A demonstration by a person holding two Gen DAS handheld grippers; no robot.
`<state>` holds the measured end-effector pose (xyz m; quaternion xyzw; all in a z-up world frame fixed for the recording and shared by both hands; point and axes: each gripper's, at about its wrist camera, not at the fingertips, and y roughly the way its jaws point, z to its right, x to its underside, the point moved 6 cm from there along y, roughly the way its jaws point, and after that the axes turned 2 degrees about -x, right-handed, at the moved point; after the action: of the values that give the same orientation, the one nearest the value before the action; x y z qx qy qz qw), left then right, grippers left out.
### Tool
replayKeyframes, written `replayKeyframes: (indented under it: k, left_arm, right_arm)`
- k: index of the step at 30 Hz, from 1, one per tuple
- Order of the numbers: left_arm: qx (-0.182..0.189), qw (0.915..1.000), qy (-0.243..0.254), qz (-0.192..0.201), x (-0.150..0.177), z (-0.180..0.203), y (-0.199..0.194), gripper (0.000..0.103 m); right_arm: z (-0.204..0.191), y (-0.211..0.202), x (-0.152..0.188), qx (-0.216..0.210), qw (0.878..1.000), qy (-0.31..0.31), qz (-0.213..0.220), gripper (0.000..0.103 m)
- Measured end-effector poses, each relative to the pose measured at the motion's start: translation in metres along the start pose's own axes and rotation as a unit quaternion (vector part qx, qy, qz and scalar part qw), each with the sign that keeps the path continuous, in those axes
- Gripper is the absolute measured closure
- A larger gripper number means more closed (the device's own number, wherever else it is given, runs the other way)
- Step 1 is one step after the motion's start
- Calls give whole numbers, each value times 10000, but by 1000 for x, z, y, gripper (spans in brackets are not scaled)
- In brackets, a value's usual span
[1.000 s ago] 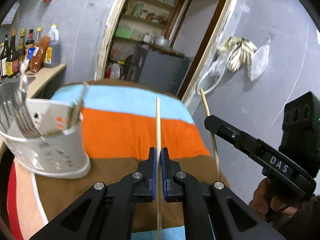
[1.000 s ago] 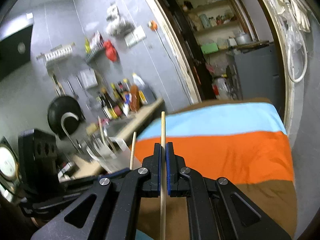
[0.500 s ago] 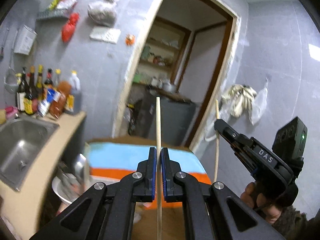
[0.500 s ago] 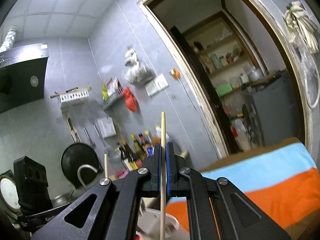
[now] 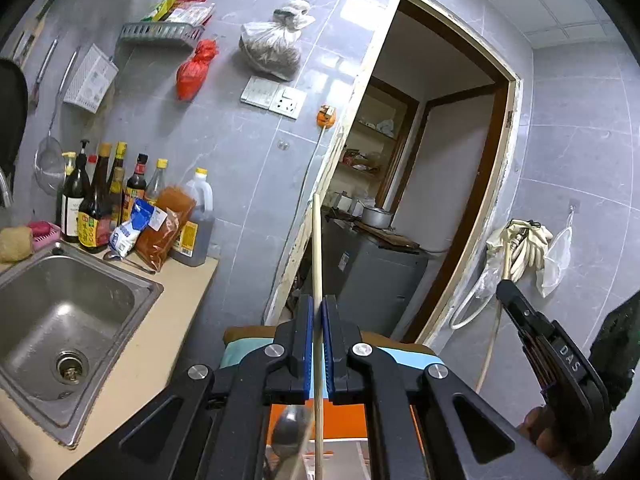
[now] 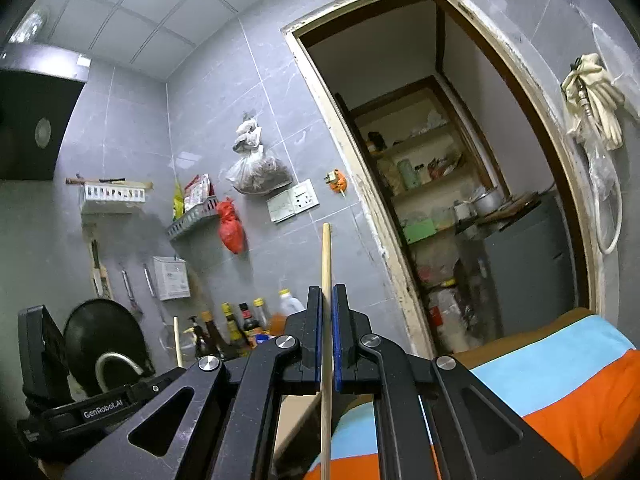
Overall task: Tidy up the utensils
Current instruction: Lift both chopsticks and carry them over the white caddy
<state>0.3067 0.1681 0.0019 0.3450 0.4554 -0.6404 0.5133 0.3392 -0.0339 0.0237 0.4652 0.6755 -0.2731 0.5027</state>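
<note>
My left gripper [image 5: 317, 312] is shut on a wooden chopstick [image 5: 317, 248] that stands upright between the blue pads. My right gripper [image 6: 327, 300] is shut on a second wooden chopstick [image 6: 326, 256], also upright. Both point up toward the wall. In the left wrist view the right gripper [image 5: 505, 286] shows at the right with its chopstick [image 5: 490, 344]. In the right wrist view the left gripper [image 6: 100, 400] shows at lower left with its chopstick tip [image 6: 177, 340]. A spoon [image 5: 289, 432] and the white utensil holder [image 5: 340, 460] are partly hidden below my left fingers.
A steel sink [image 5: 60, 320] sits in the counter at left, with several sauce bottles [image 5: 104, 204] behind it. The striped cloth table [image 6: 560, 384] lies below. An open doorway [image 6: 460, 220] with a grey cabinet [image 5: 372, 280] is behind. A black wok [image 6: 104, 340] stands at left.
Both grippers have tilted and risen, so the views swing from the striped table up to the wall and doorway. The utensil holder has dropped to the frame bottom. Both chopsticks stay gripped.
</note>
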Motion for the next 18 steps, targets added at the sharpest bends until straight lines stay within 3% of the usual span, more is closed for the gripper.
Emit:
replayKeyframes:
  k: [18]
  left_arm:
    - [8, 9992, 391, 0, 39, 1, 10, 98]
  right_arm:
    - [9, 11, 27, 109, 9993, -322, -156, 98]
